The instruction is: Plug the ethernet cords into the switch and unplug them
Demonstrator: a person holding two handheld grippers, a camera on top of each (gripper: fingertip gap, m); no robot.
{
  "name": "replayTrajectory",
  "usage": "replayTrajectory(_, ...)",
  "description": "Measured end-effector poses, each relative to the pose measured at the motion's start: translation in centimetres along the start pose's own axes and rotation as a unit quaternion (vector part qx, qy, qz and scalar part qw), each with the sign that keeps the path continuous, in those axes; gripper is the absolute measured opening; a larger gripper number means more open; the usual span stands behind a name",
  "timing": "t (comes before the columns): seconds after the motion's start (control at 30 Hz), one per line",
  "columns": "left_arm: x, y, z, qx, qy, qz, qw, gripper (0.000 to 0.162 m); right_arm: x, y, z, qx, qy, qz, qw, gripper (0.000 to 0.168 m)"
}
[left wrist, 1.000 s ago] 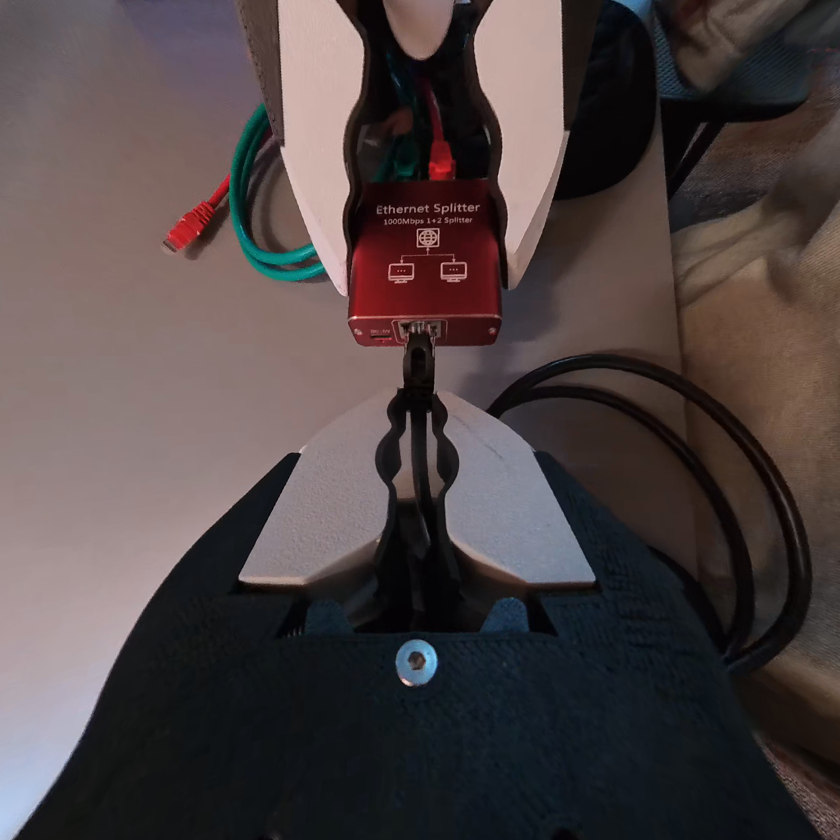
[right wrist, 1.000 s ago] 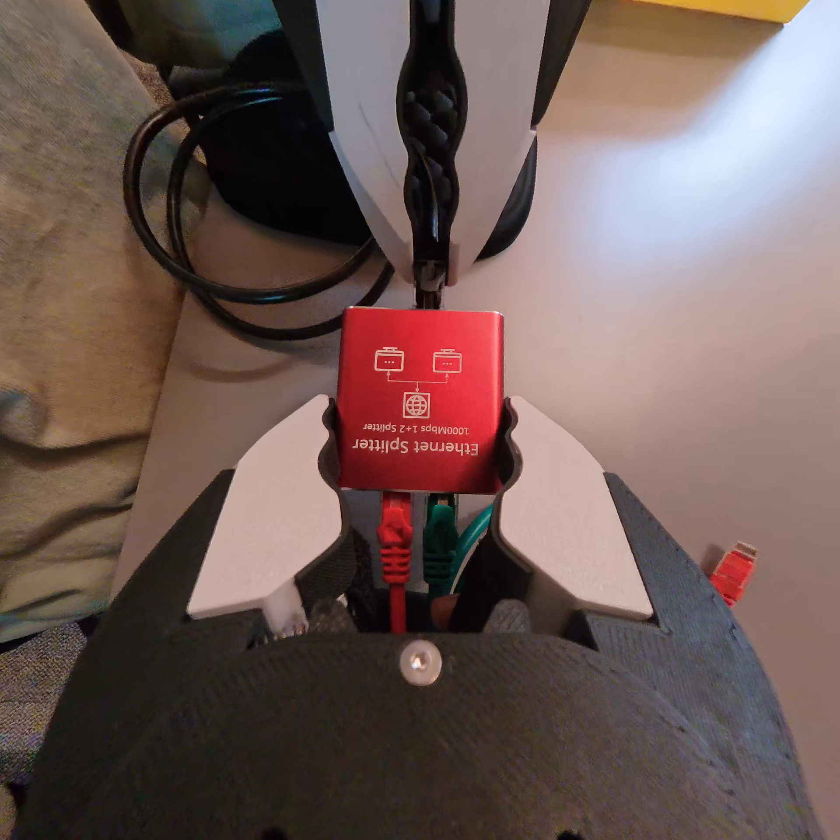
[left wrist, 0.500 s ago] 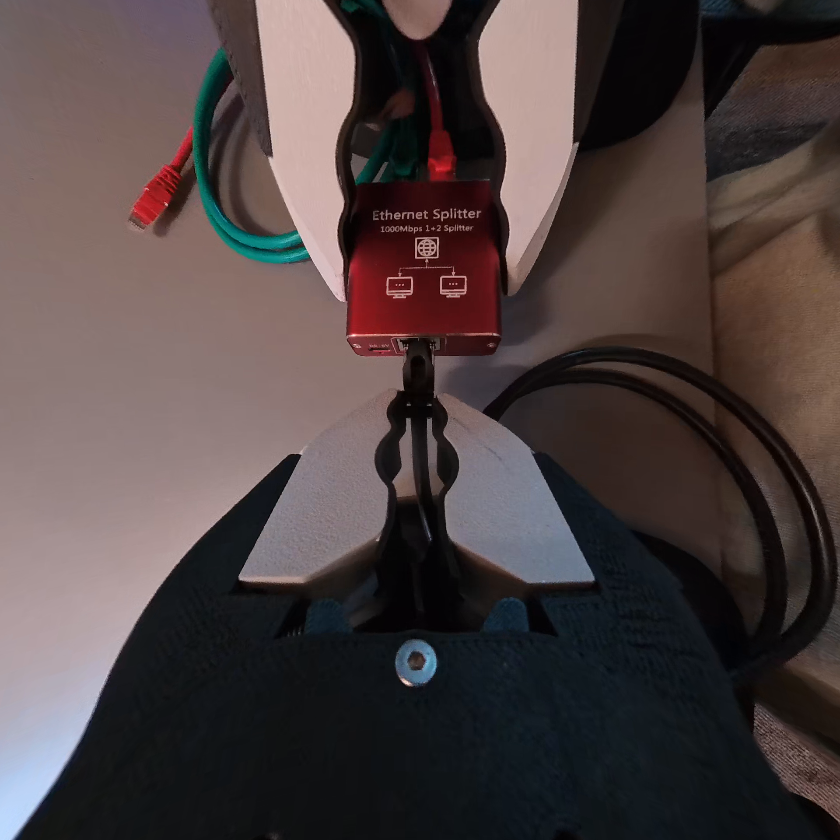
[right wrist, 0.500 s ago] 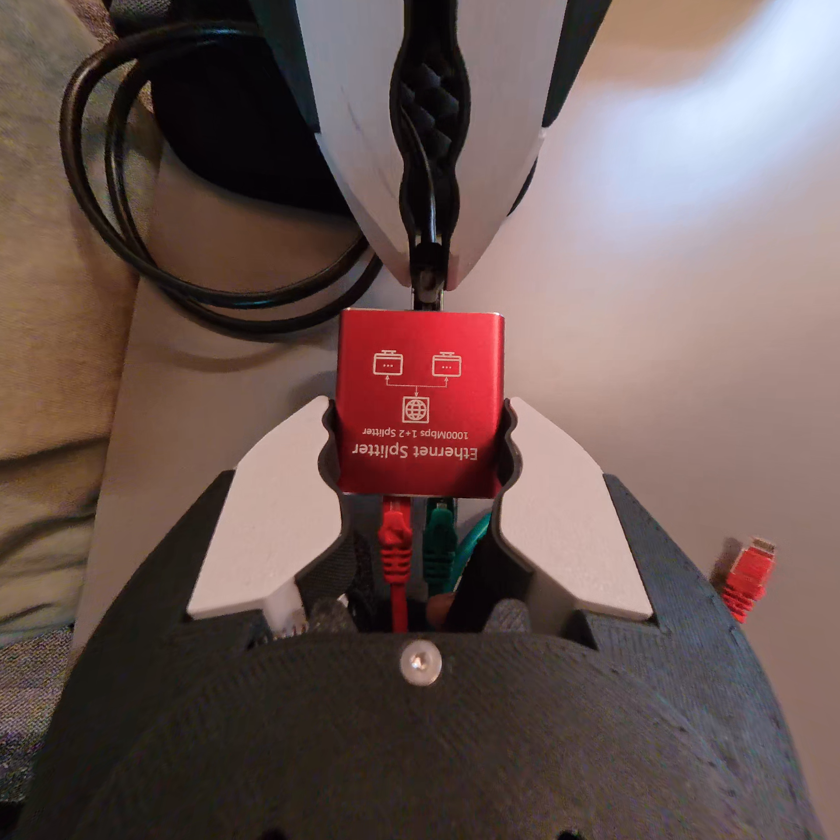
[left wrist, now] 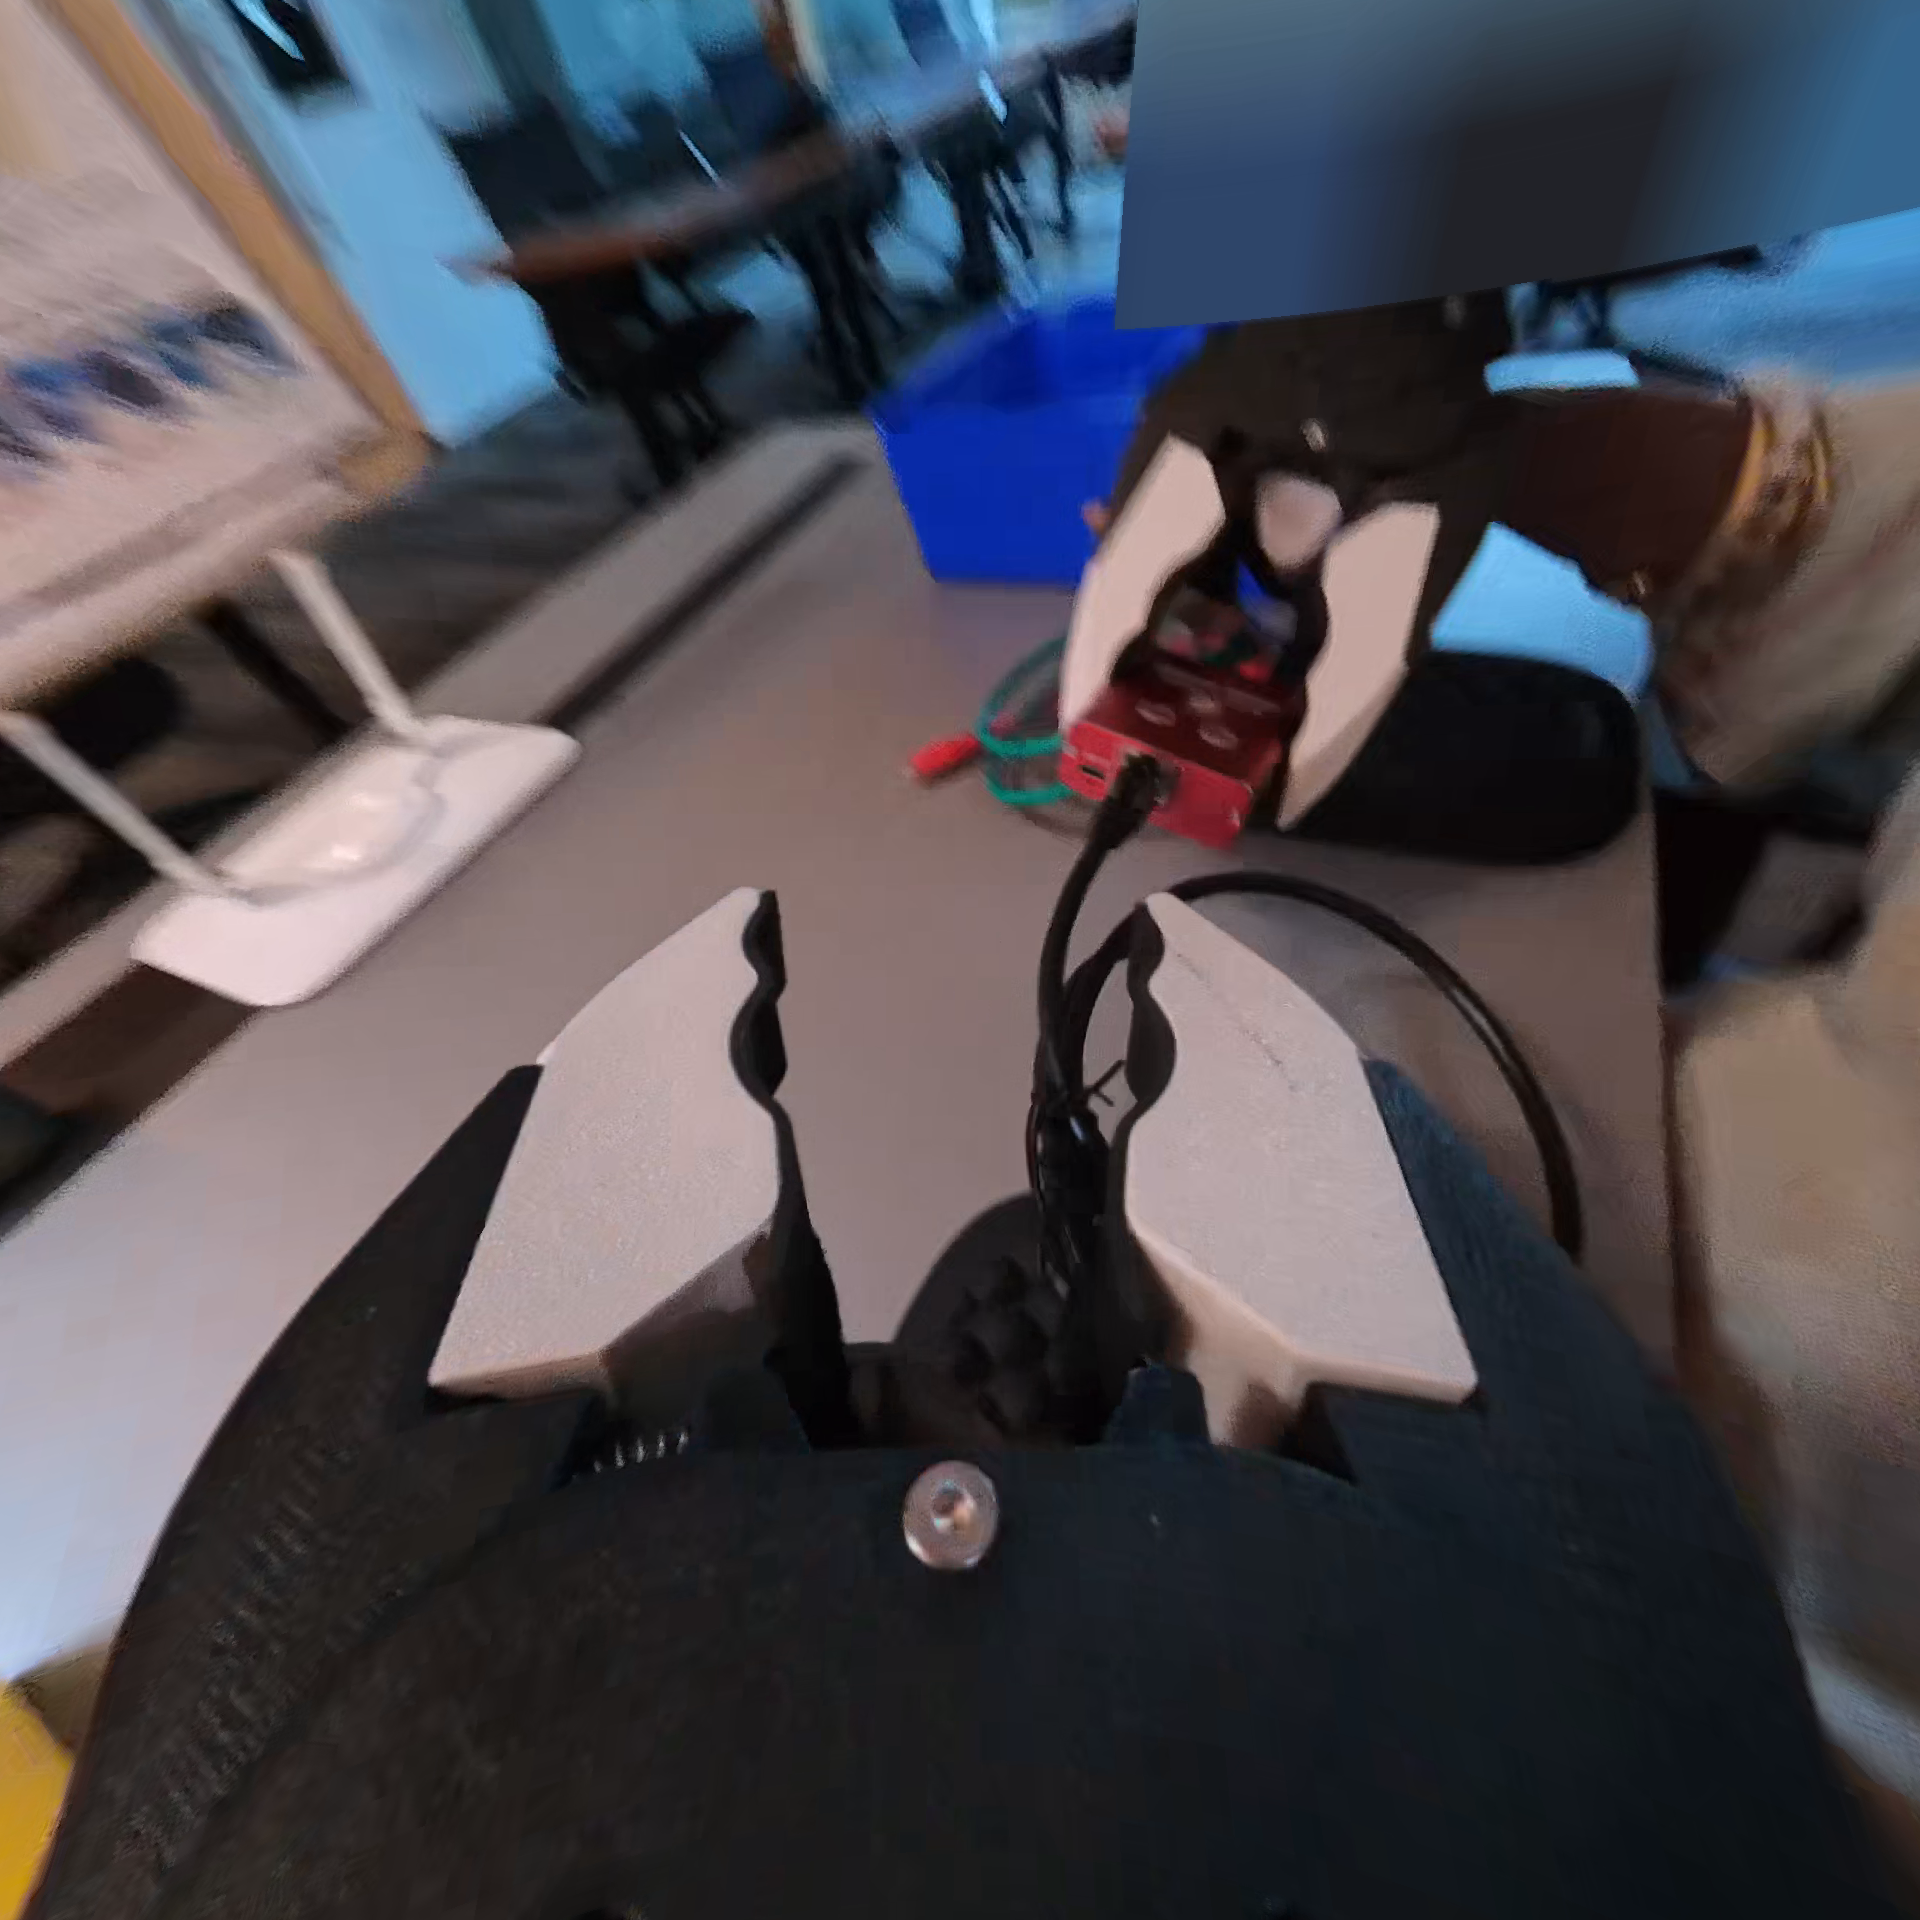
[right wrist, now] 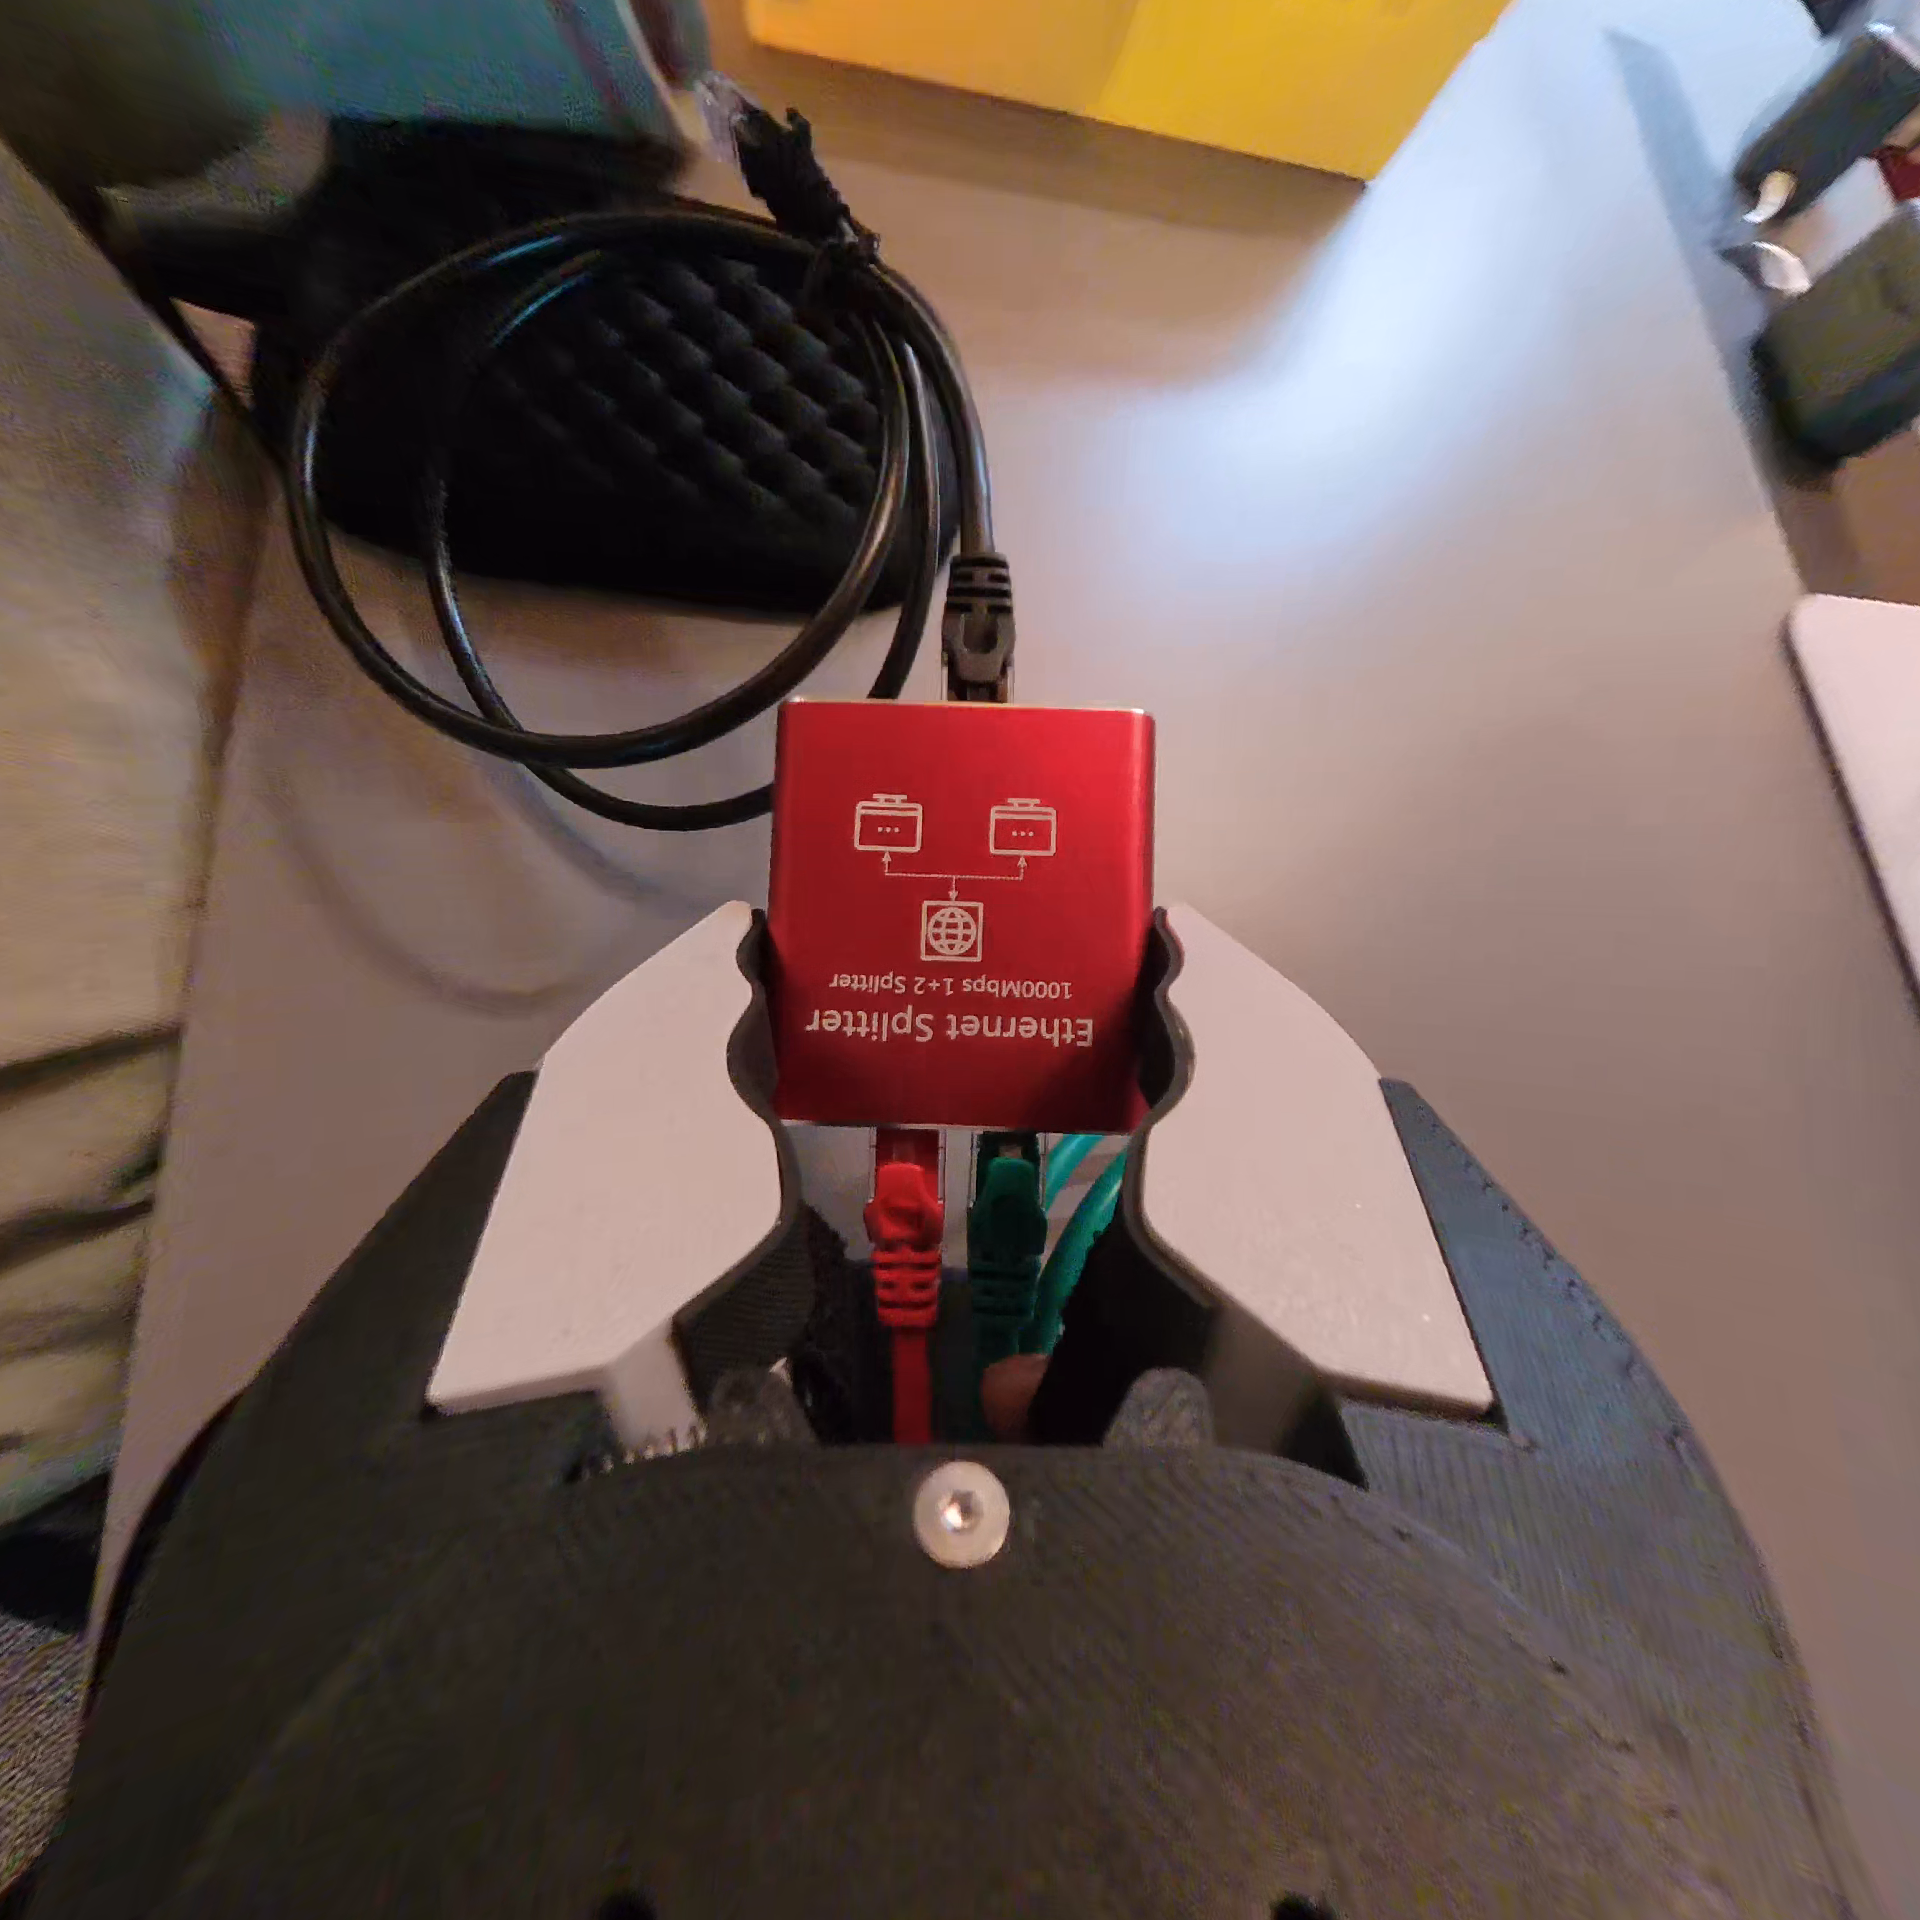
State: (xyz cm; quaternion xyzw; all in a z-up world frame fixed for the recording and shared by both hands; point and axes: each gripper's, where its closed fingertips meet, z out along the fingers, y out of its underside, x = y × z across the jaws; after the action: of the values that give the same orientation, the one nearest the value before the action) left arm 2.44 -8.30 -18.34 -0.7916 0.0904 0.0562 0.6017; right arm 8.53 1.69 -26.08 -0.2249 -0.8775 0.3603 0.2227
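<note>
My right gripper [right wrist: 958, 925] is shut on the red switch [right wrist: 961, 904] and holds it by its sides just over the grey table [right wrist: 1403, 727]. A red plug [right wrist: 906, 1236] and a green plug [right wrist: 1003, 1247] sit in its near ports. A black plug [right wrist: 977, 623] sits in its far port, and its black cord [right wrist: 623, 748] coils to the left. My left gripper [left wrist: 956, 914] is open and back from the switch [left wrist: 1174, 758]. The black cord [left wrist: 1070, 935] runs loose along its right finger's inner side.
A black pouch [right wrist: 644, 416] lies behind the coil, with beige cloth [right wrist: 73, 727] at the table's left edge. A loose red plug [left wrist: 935, 753] and green cord [left wrist: 1013, 727] lie left of the switch. A white lamp base [left wrist: 343, 831] and blue bin [left wrist: 997, 457] stand farther off. Left tips to right tips: about 15 centimeters.
My left gripper has opened, let go of the black plug and drawn back and up. The black plug stays in the switch. My right gripper still holds the switch.
</note>
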Motion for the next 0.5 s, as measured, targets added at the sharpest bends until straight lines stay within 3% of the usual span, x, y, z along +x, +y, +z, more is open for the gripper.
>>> replayTrajectory(0.2,-4.4,-2.4,-5.9,0.159,-0.134,-0.037,0.977,0.059,3.0,0.2,-2.2,-0.005,0.064,0.002,0.998,0.069)
replayTrajectory(0.37,-7.4,-2.0,-8.4,0.177,-0.213,-0.058,0.959,0.055,3.9,1.3,-1.7,-0.017,0.070,0.021,0.997,0.069)
replayTrajectory(0.5,-7.3,-2.2,-8.5,0.178,-0.222,-0.039,0.958,0.052,4.1,2.0,-0.9,-0.021,0.068,0.033,0.997,0.069)
